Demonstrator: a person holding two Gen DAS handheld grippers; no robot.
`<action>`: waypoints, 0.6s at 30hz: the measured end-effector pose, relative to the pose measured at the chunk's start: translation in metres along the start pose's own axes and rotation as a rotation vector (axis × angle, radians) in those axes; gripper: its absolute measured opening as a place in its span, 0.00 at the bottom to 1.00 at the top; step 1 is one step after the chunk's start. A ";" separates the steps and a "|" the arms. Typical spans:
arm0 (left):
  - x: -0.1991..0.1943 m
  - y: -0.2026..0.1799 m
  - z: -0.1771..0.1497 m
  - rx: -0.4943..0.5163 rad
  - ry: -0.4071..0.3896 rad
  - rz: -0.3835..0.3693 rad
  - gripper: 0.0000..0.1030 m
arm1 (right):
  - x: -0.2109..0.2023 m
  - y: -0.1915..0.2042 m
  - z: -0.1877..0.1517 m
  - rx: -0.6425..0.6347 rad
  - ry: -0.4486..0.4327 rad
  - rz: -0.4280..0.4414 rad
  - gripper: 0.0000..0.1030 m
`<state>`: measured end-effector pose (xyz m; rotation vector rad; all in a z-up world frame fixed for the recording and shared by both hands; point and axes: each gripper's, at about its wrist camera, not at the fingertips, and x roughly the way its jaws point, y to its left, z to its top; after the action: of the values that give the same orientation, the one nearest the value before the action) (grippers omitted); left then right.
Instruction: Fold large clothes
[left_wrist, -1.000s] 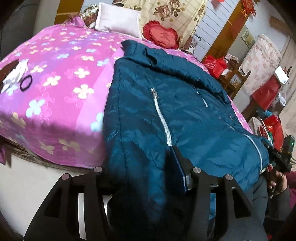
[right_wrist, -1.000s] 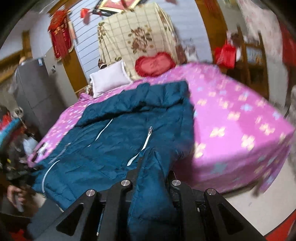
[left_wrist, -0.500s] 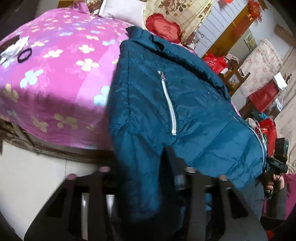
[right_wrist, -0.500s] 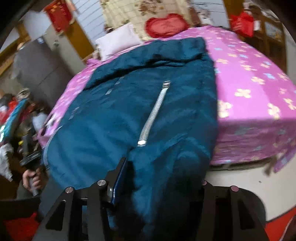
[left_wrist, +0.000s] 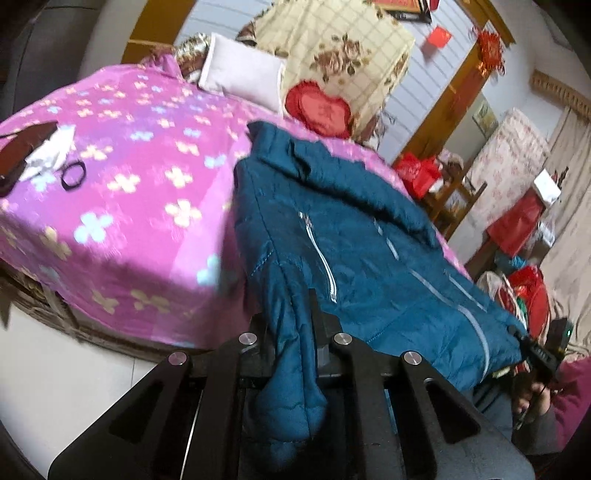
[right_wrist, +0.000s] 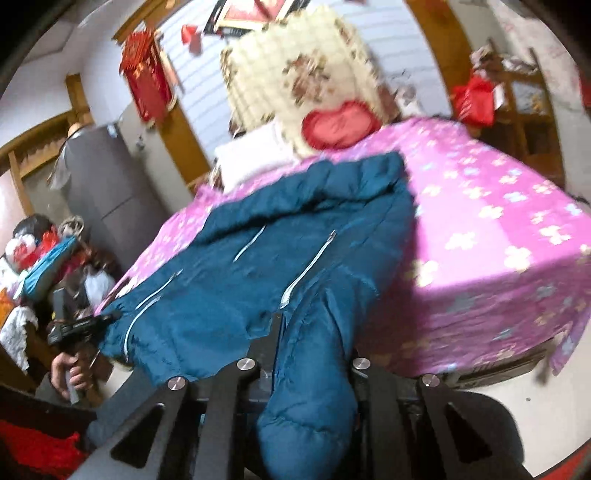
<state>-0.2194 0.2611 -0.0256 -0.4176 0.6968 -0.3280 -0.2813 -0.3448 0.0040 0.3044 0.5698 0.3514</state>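
While 2 claws pinch it, jacket (left_wrist: 369, 258) drapes bed (left_wrist: 129, 192)

surface: bed (left_wrist: 140, 221), pink flowered cover | on it: teal quilted jacket (left_wrist: 369, 258) spread out, hem past near edge | head end: white pillow (left_wrist: 240, 79), red heart cushion (left_wrist: 319, 110) | left: black ring (left_wrist: 73, 175), possibly a hair tie

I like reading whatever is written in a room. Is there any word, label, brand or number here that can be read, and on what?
None can be read.
Red hanging ornament by the wooden door frame: marks too blurred.
Red heart-shaped cushion at the bed's head: faint motif, illegible.
Teal quilted jacket: no label visible.
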 end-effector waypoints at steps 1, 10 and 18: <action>-0.005 -0.002 0.002 0.002 -0.013 -0.004 0.09 | -0.006 0.002 -0.001 -0.008 -0.029 -0.015 0.15; -0.026 -0.021 0.025 0.038 -0.089 0.013 0.09 | -0.026 0.015 0.007 -0.049 -0.133 -0.132 0.15; -0.005 -0.031 0.054 0.087 -0.104 0.071 0.09 | -0.013 0.028 0.046 -0.044 -0.051 -0.249 0.15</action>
<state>-0.1914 0.2508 0.0292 -0.3239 0.5925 -0.2673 -0.2718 -0.3328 0.0574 0.1961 0.5418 0.1152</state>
